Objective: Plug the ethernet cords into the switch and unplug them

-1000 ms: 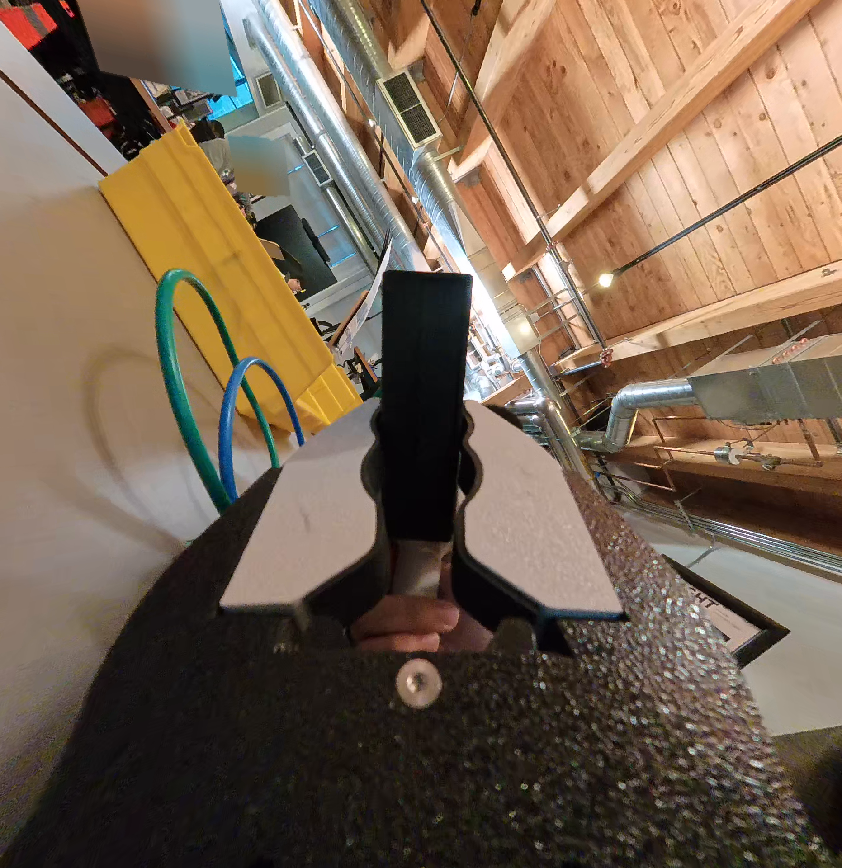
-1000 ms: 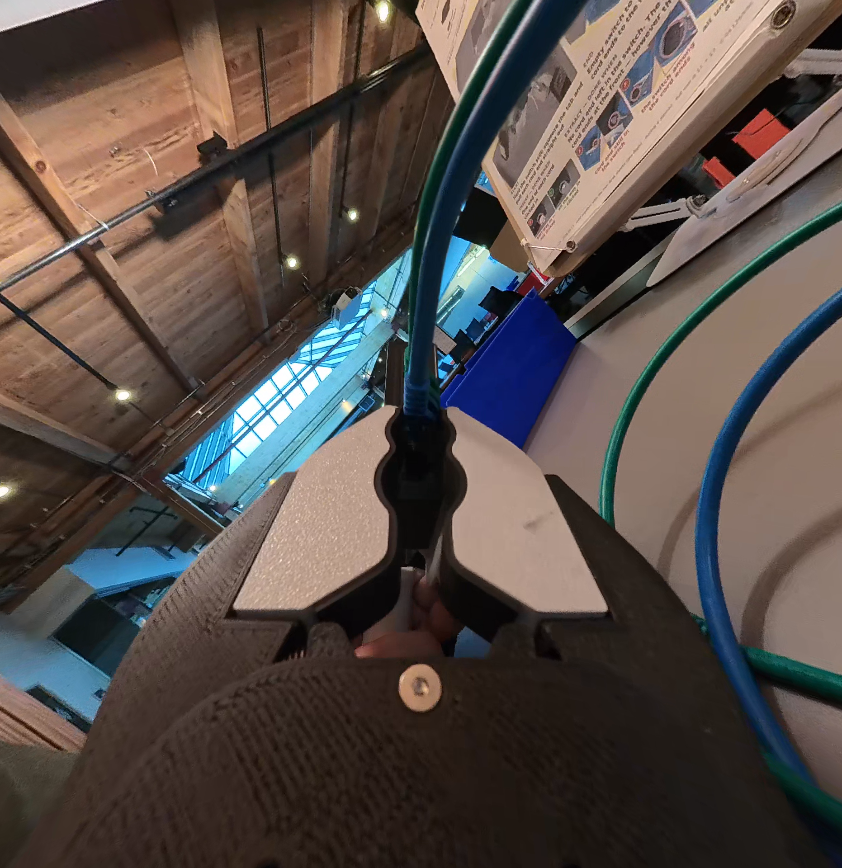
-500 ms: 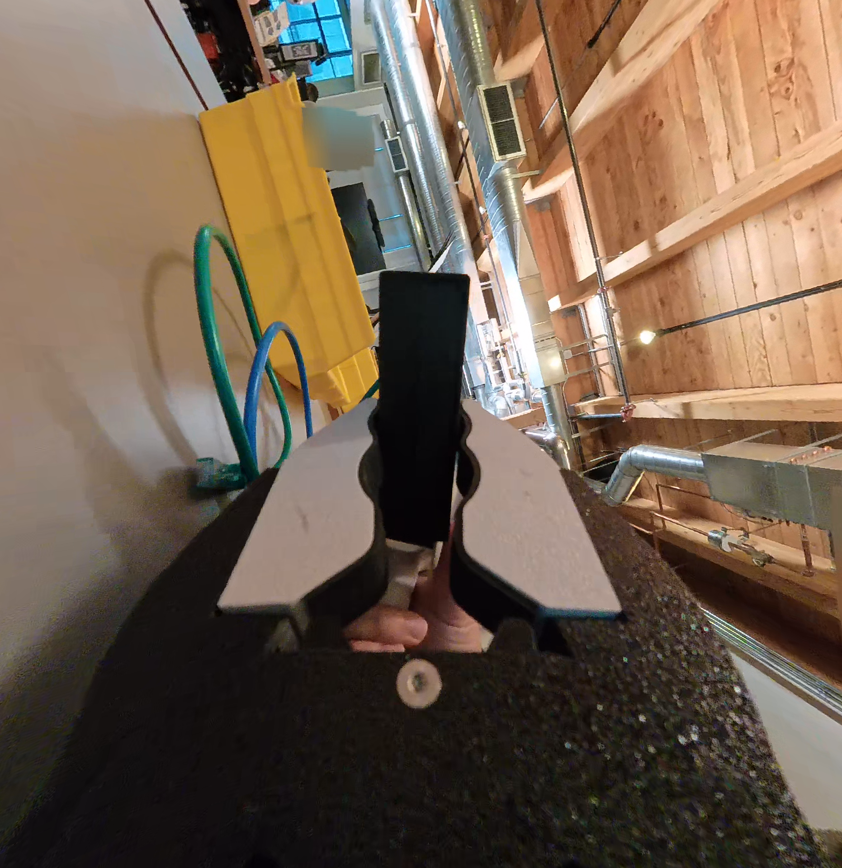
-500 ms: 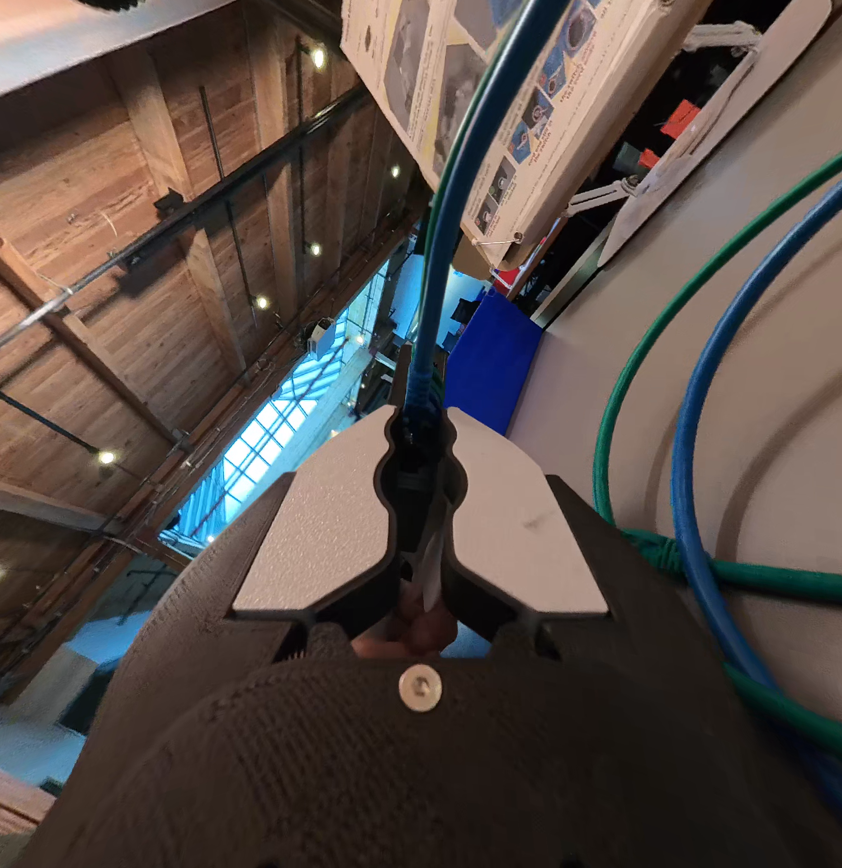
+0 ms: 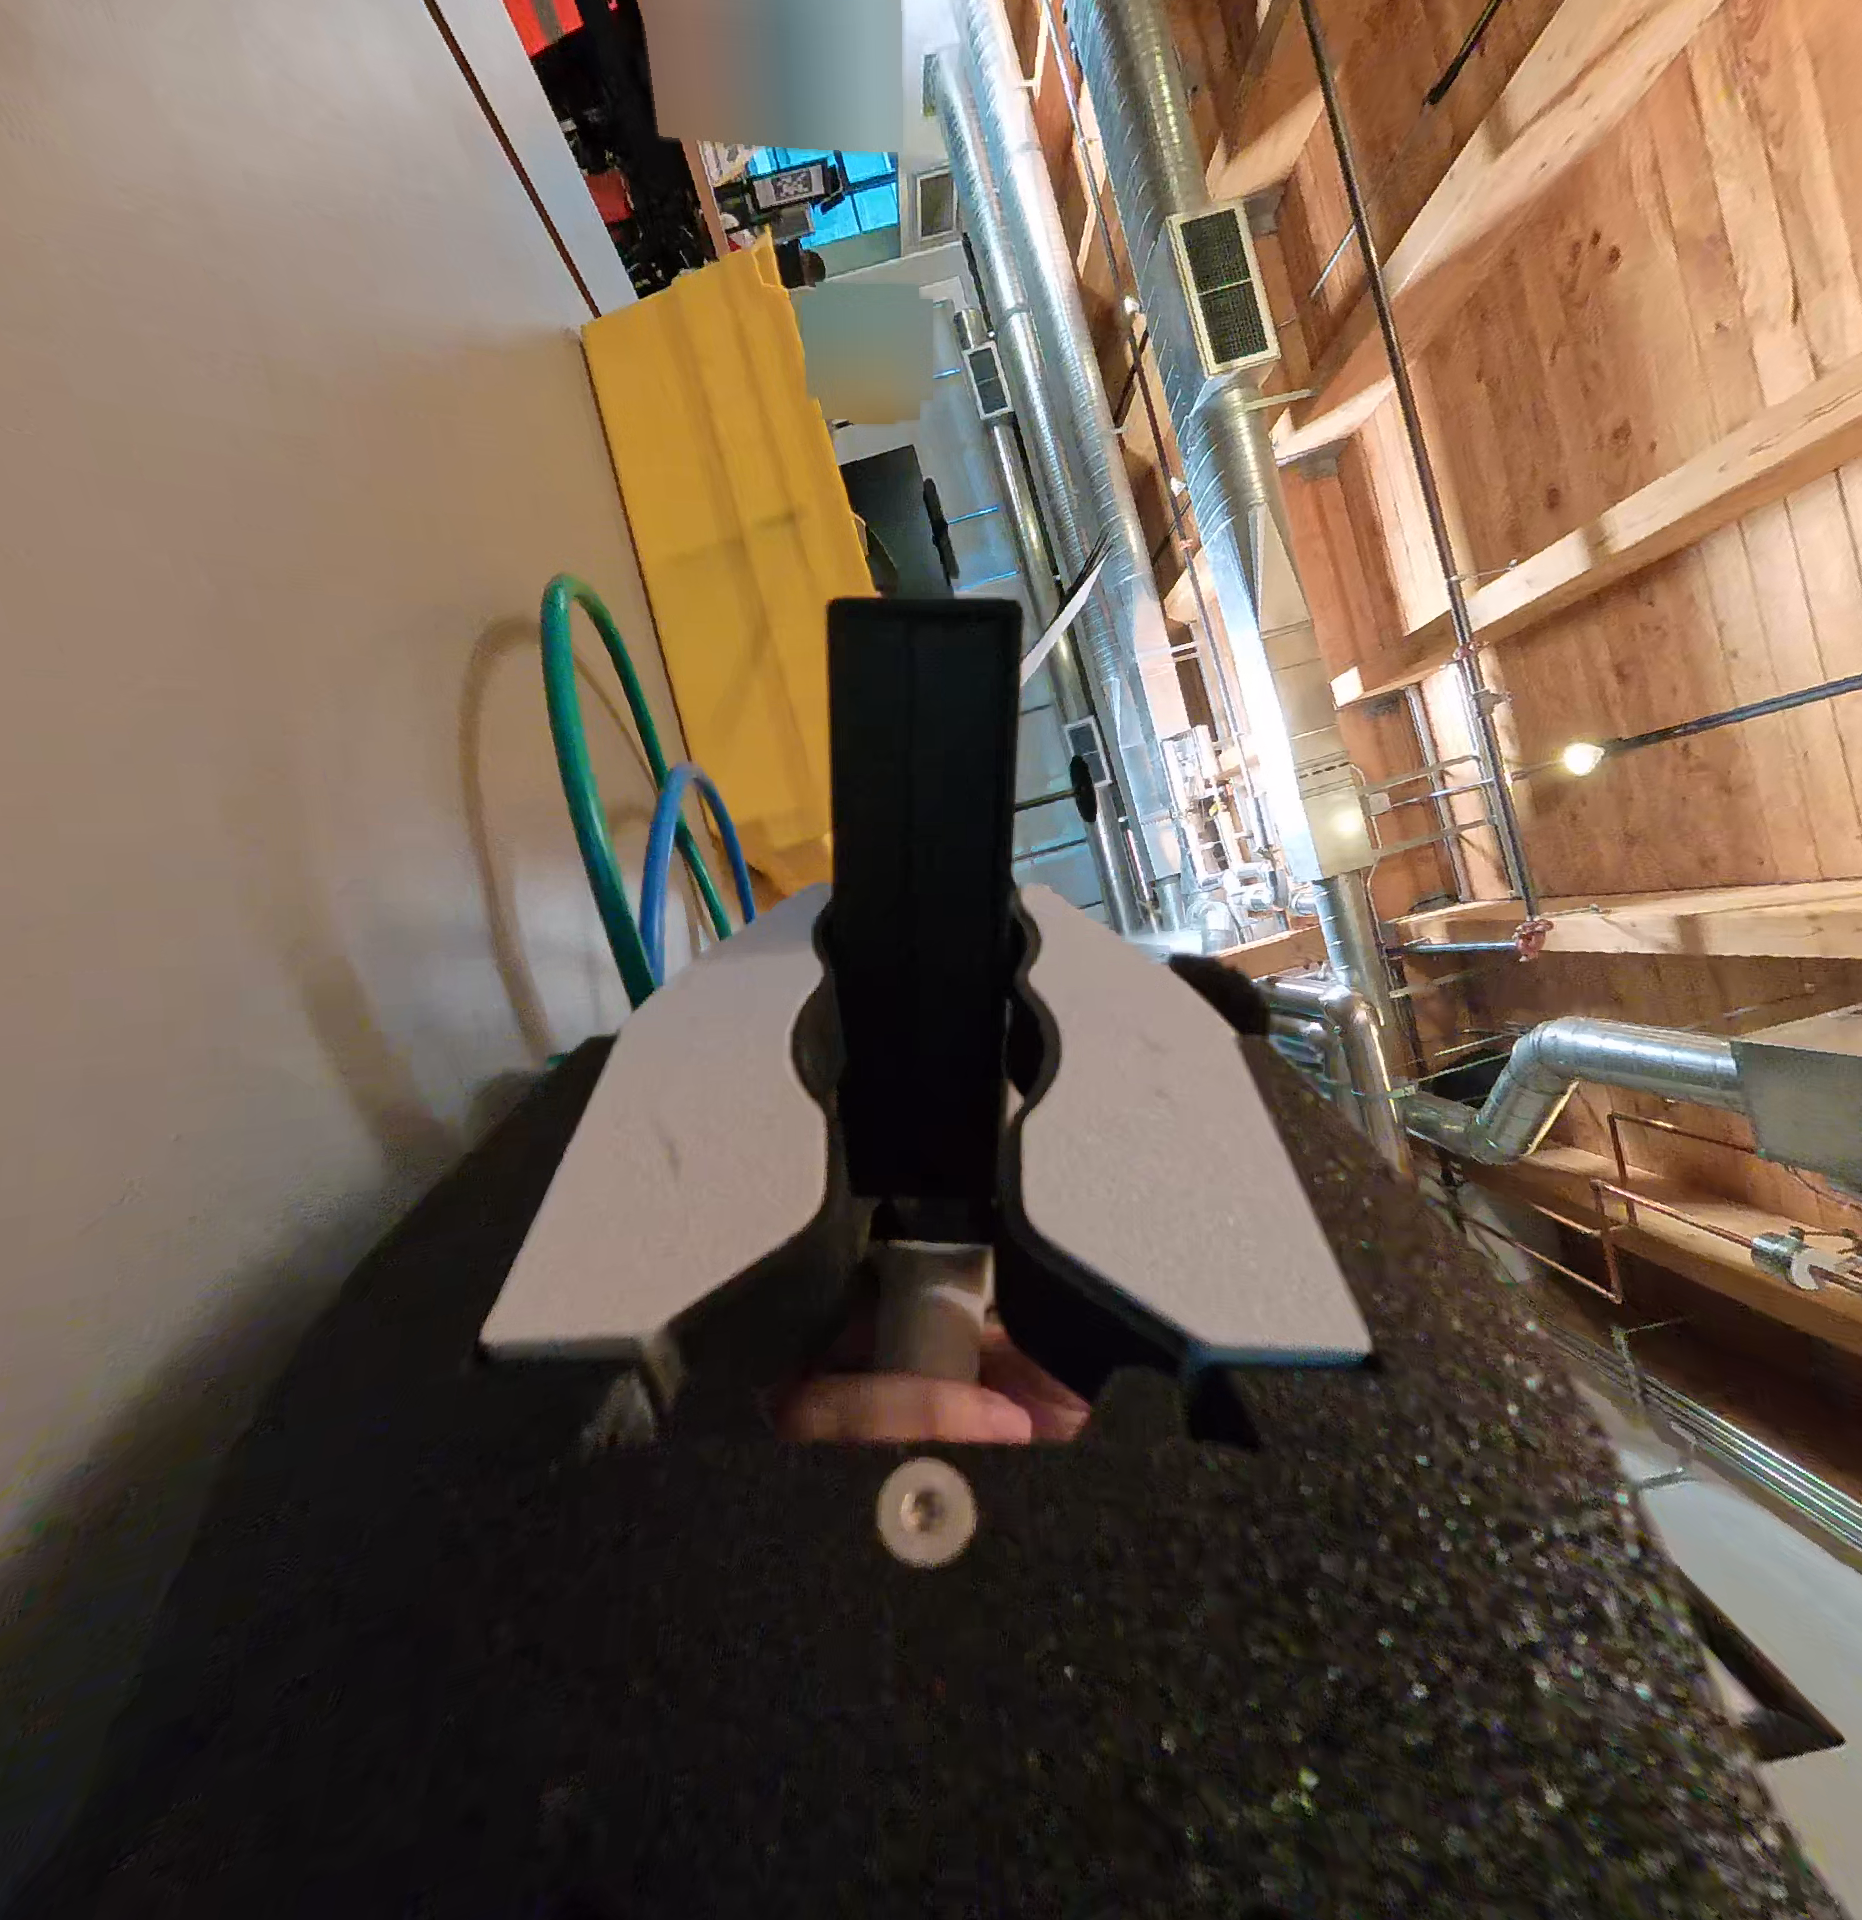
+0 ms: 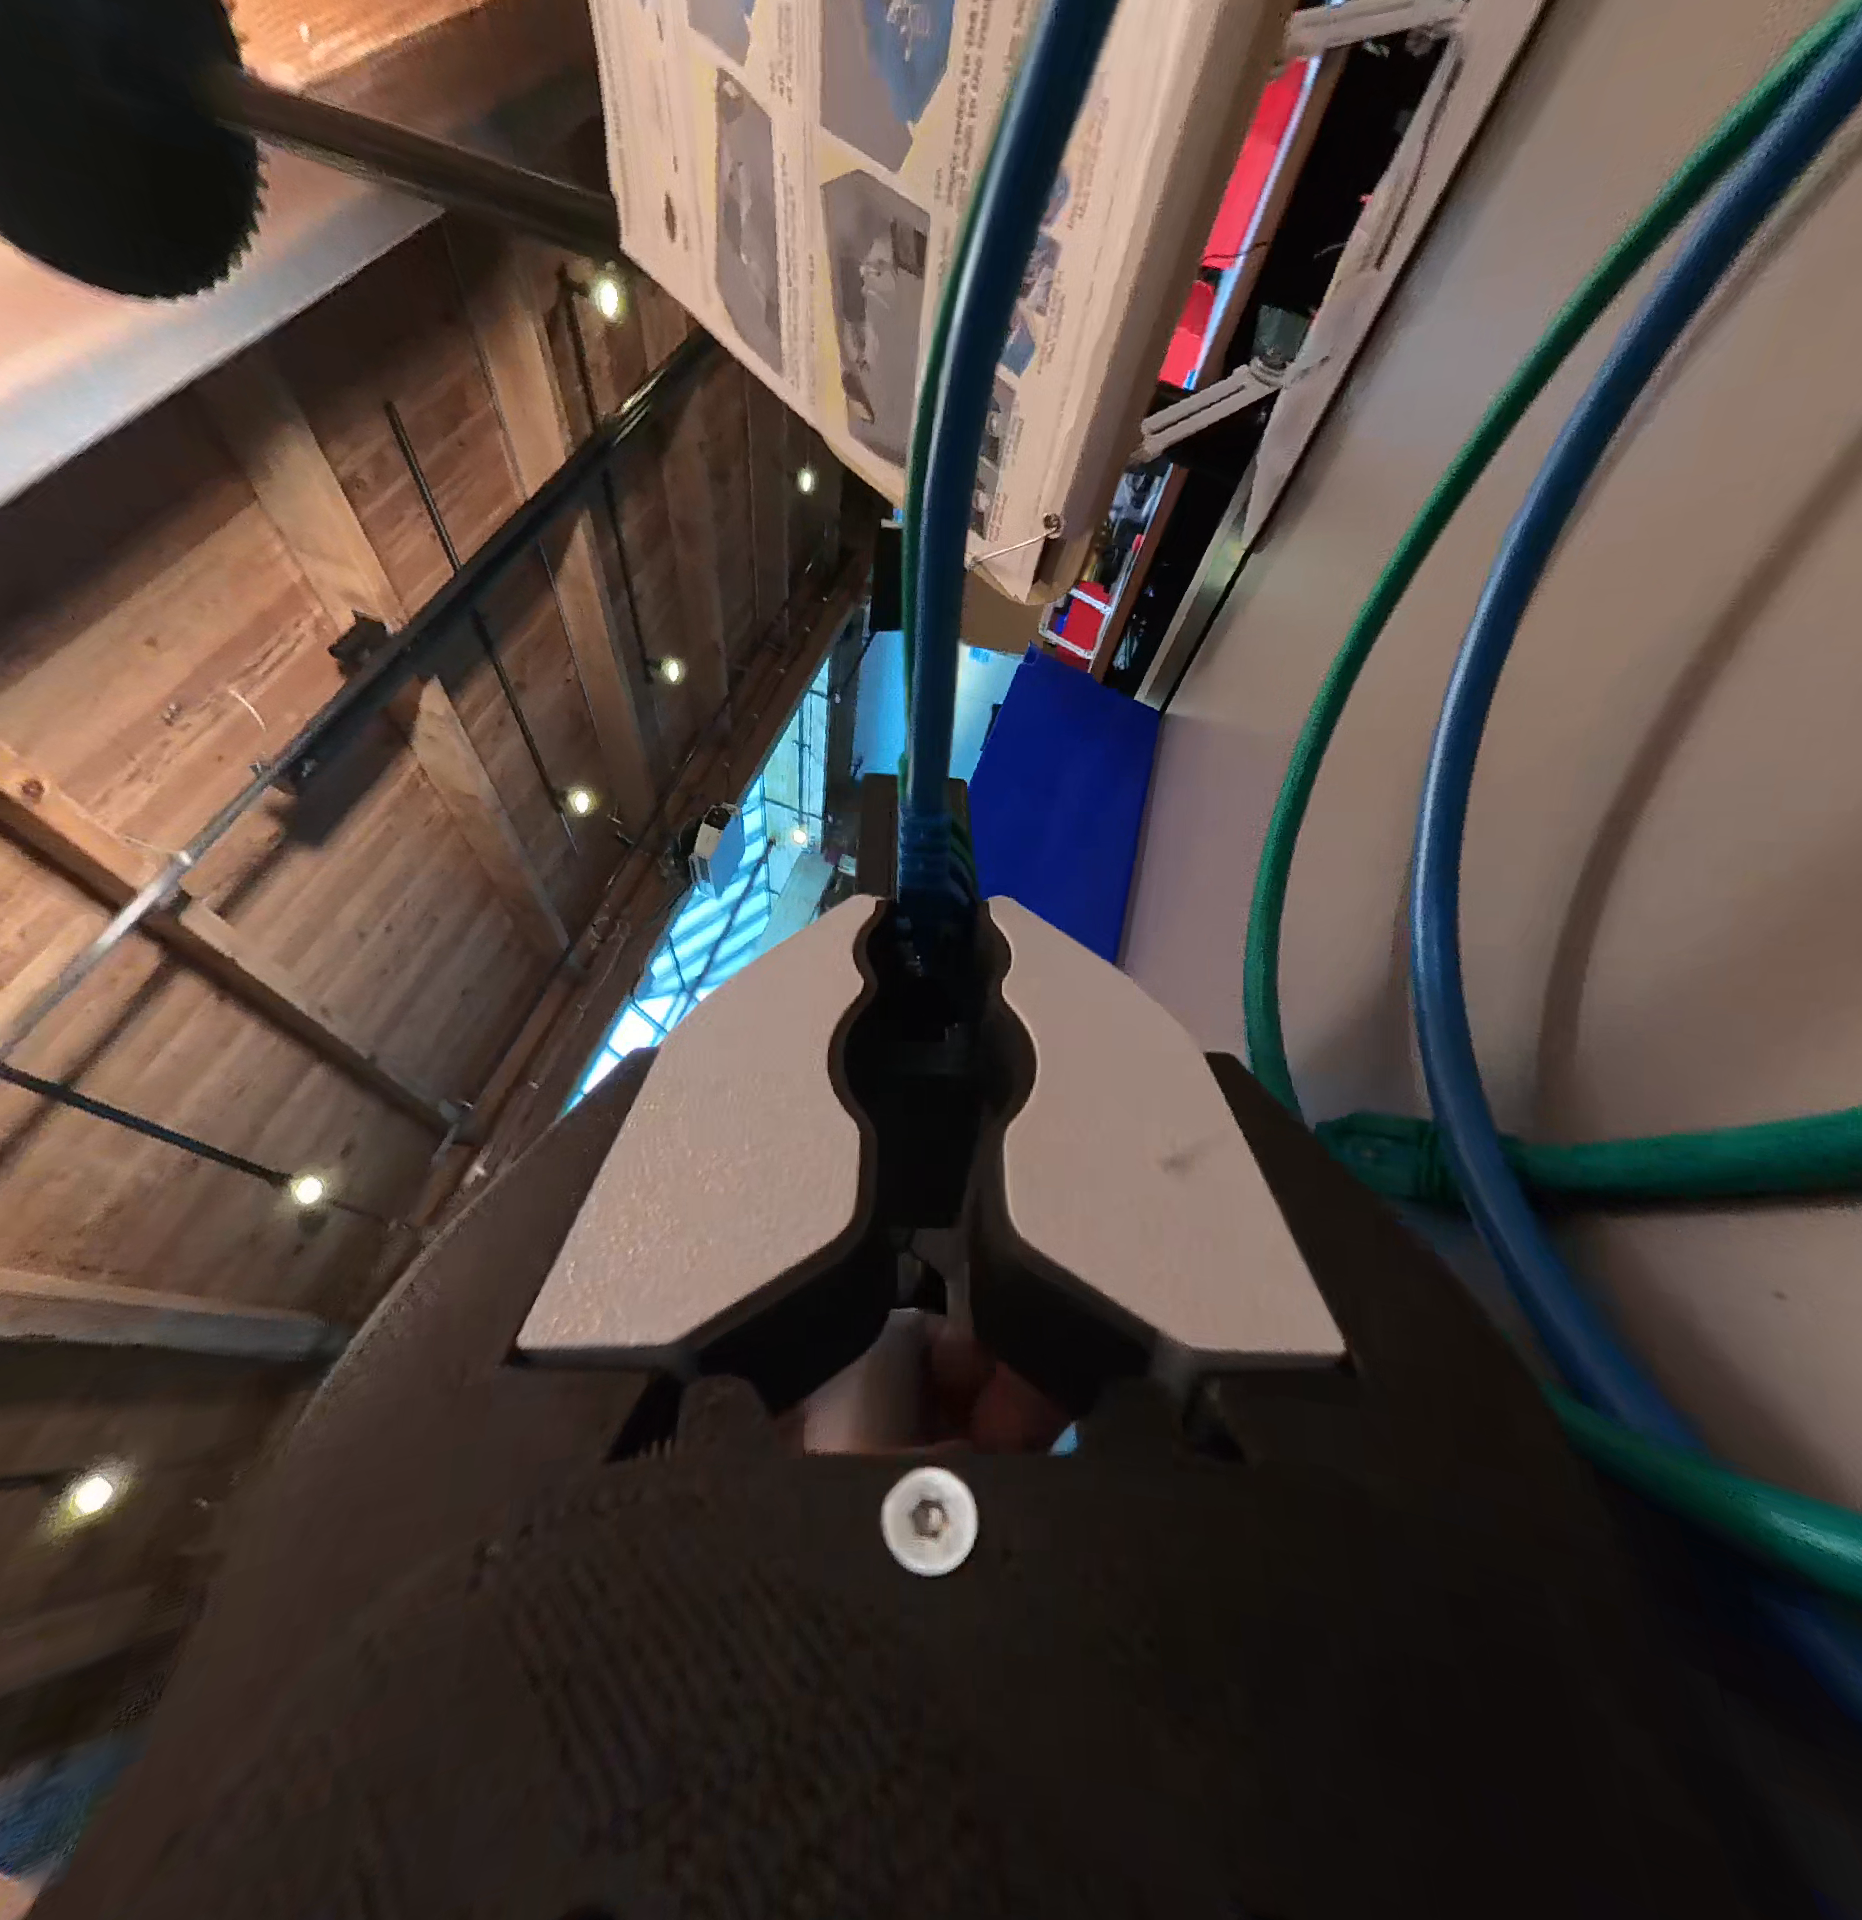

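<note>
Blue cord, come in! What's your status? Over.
Right claw shut on blue cord. Left claw shut on black switch. Green cord loops alongside.

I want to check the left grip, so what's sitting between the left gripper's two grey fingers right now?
In the left wrist view, a flat black rectangular block stands upright between the left gripper fingers, clamped.

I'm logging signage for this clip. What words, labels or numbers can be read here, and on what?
Sheet with pictures behind the blue cord: small print, mostly blurred; I don't transcribe writing.
Checkered code sign, far back: no words.
Black switch: no marking seen.
</note>
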The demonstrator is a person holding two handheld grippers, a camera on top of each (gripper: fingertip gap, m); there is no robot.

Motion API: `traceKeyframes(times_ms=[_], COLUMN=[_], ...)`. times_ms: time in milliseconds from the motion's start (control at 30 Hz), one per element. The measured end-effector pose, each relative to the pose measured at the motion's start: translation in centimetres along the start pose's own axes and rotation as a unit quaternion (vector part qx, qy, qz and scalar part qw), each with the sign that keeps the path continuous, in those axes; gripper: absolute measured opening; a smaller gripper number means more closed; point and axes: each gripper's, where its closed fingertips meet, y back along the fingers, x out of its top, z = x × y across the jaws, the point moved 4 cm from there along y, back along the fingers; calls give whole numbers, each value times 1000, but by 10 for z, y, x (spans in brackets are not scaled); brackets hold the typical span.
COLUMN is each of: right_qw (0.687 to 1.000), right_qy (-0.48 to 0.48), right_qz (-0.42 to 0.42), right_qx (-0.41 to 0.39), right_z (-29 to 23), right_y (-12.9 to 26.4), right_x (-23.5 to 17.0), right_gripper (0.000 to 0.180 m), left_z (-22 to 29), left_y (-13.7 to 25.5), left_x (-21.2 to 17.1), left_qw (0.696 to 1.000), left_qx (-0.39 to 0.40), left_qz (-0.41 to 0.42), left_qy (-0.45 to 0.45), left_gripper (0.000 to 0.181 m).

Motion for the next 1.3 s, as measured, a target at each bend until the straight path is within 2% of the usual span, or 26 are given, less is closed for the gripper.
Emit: traceKeyframes(times_ms=[67, 400, 700, 867, 933, 1067, 1200, 1233, 1300], right_qw=[999, 996, 996, 998, 997, 992, 996, 994, 988], right_qy=[39, 79, 81, 31, 50, 106, 72, 87, 136], right_qz=[-1, -38, -46, -41, -46, -68, -55, -61, -78], right_qx=[10, -7, 11, 29, 22, 0, 29, 28, 11], right_z=[-1, -1, -2, -1, -2, -1, -5, -7, -9], right_y=[-1, -4, -6, -5, -4, -5, -5, -5, -7], right_x=[0, 2, 3, 1, 2, 4, 4, 4, 4], right_gripper=[14, 15, 15, 14, 14, 15, 14, 14, 15], left_z=[2, -2, -1, 1, 1, -4, 3, 4, 0], left_y=[0, 0, 0, 0, 0, -1, -1, 0, 1], left_x=[0, 3, 4, 5, 5, 3, 4, 5, 6], left_qw=[1000, 1000, 999, 998, 998, 998, 996, 996, 995], left_qx=[-3, -20, -26, -20, -28, -55, -49, -56, -84], left_qz=[4, 16, 21, 19, 21, 29, 38, 43, 56], left_qy=[-6, 8, -6, -57, -48, 31, -56, -50, 20], left_gripper=[27, 27, 27, 27, 27, 27, 27, 26, 27])
